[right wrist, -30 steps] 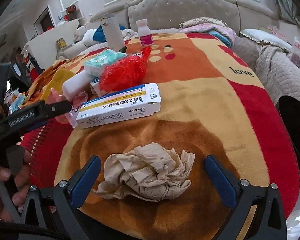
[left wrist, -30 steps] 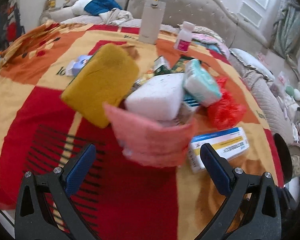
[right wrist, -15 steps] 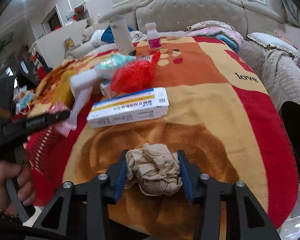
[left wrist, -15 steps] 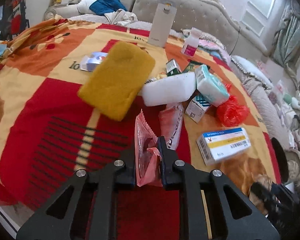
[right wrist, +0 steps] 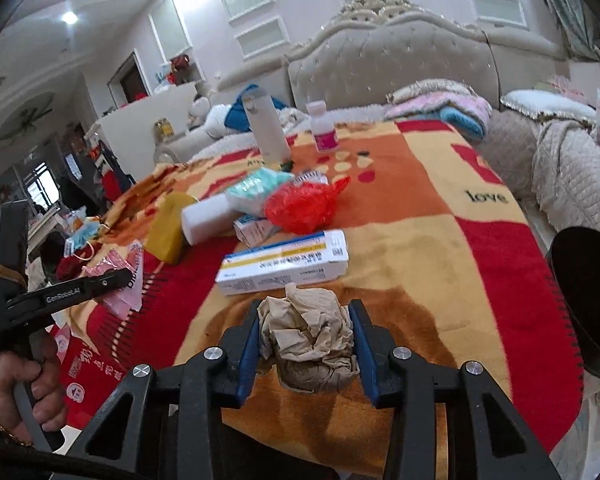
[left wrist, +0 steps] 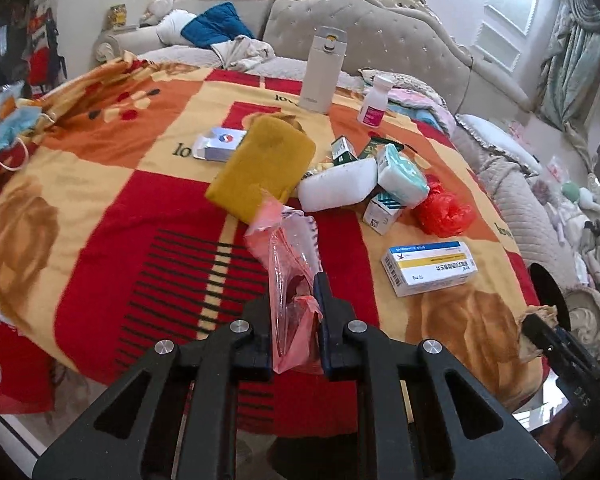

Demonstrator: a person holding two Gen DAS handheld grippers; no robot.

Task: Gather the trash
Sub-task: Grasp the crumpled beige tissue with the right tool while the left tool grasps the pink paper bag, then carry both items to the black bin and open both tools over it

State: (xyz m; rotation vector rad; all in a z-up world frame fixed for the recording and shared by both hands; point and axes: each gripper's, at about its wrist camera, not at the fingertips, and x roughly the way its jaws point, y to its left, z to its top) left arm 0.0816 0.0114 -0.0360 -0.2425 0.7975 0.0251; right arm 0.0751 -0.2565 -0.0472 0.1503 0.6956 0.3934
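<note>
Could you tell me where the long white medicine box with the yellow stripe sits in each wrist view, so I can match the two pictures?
Left wrist view: the medicine box lies right of centre on the blanket, below the red plastic bag.
Right wrist view: the medicine box lies at centre, just beyond the crumpled paper.
Shared landmark: the red plastic bag, just behind the box.

Pink plastic wrapper (left wrist: pixel 290 264), crumpled, upright, pinched in my L gripper (left wrist: pixel 294 300). Beige paper wad (right wrist: pixel 306 332) squeezed in R gripper (right wrist: pixel 306 344), above blanket.
</note>
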